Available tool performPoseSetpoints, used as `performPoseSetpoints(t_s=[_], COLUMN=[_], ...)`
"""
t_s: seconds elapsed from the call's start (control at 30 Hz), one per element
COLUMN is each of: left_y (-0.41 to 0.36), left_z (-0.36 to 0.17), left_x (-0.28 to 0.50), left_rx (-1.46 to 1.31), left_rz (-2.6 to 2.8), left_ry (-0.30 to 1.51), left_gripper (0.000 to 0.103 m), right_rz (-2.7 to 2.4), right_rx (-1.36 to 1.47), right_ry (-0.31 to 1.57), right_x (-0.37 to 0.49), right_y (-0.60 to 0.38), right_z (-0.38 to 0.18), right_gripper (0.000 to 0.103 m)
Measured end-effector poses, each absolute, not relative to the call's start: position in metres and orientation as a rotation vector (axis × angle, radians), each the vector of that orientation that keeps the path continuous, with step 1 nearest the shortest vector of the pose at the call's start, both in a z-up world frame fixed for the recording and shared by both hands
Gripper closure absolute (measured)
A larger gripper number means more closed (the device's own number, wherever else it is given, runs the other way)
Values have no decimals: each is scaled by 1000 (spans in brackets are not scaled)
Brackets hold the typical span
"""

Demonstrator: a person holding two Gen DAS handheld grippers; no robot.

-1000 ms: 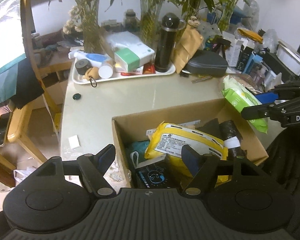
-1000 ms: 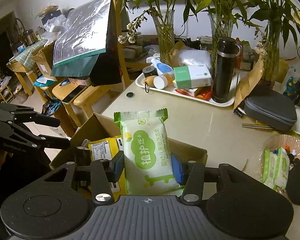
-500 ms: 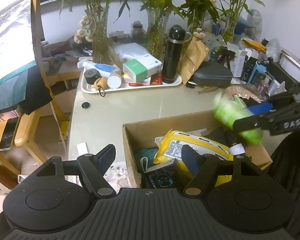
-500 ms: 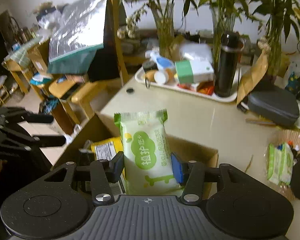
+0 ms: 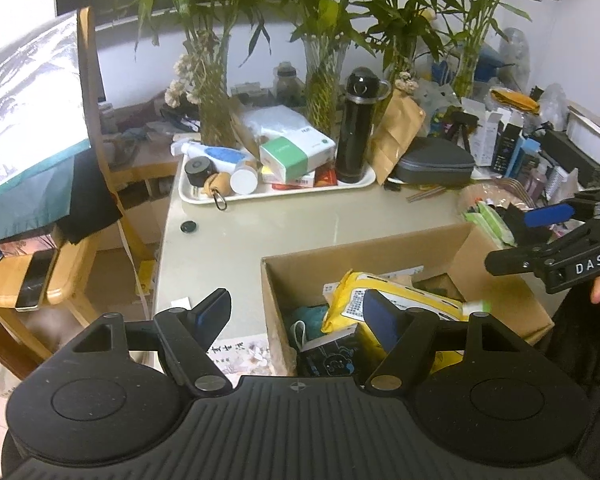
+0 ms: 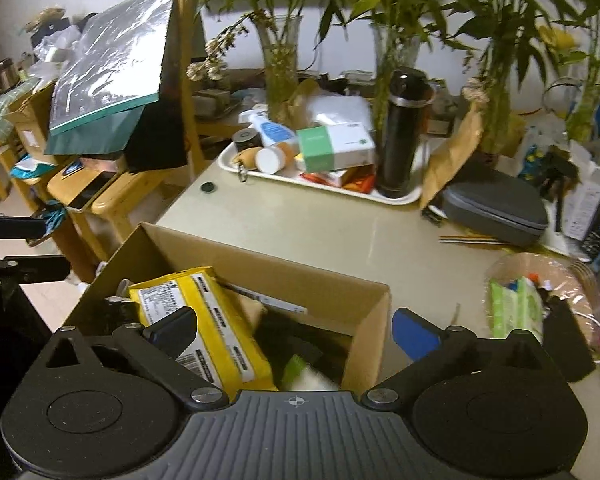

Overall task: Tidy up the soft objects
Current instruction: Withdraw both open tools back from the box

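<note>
The right gripper (image 6: 296, 330) hangs over the near right corner of the cardboard box (image 6: 260, 268). Its jaws have just been opening and now stand wide, with nothing pressed between the pads. Directly below, inside the box, a blurred green-and-white pack (image 6: 304, 372) lies against the right wall; its printing cannot be read. To its left a yellow pack (image 6: 204, 320) lies slanted on the other contents, label side up.

The left gripper (image 5: 296, 312) is held over the near left corner of the same box, jaws partly apart and empty. In its view the yellow pack (image 5: 392, 304) covers the middle of the box (image 5: 364, 252), with a teal item (image 5: 310, 314) and a dark printed pack (image 5: 334, 354) at the near left corner. A small green-and-white edge (image 5: 476, 305) shows at the yellow pack's right end.

The box stands on a pale table (image 5: 260, 236). To the right of the box on the table, a clear bag (image 6: 540, 288) holds more green packs (image 6: 512, 308). Beyond the box a white tray (image 5: 276, 192) carries a black flask (image 5: 356, 132), a green-and-white carton (image 5: 296, 152) and small bottles. A grey zipped case (image 5: 436, 162) lies to the right of the tray. Glass vases of bamboo (image 5: 324, 76) stand behind.
</note>
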State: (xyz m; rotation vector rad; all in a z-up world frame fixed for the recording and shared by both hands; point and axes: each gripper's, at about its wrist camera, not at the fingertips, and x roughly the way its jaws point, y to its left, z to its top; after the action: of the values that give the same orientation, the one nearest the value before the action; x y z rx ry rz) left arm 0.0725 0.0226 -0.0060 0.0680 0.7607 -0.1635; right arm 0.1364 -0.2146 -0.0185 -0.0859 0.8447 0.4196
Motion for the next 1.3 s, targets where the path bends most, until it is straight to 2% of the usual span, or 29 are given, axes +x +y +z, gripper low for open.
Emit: performPoseSetpoints(t_s=[0.2, 0.27, 0.33, 0.7, 1.0, 1.3], left_y=[20, 19, 19, 19, 11, 8], left_z=[-2, -1, -2, -6, -5, -18], left_x=[66, 64, 63, 59, 50, 46], left_rx=[51, 47, 34, 35, 98, 79], left_rz=[-124, -125, -125, -47, -27, -49], left_ry=[724, 718, 716, 693, 695, 816], left_gripper=[17, 5, 1, 0, 0, 0], right_rz=[351, 337, 311, 237, 216, 213], right_rx=[-138, -150, -158, -177, -133, -134], right_ry=[798, 786, 781, 703, 795, 929], right_x=[121, 117, 114, 86, 76, 65], right_y=[-217, -218, -220, -222, -215, -208], right_z=[-17, -18, -20, -21, -29, -41], right_gripper=[0, 0, 0, 0, 0, 0])
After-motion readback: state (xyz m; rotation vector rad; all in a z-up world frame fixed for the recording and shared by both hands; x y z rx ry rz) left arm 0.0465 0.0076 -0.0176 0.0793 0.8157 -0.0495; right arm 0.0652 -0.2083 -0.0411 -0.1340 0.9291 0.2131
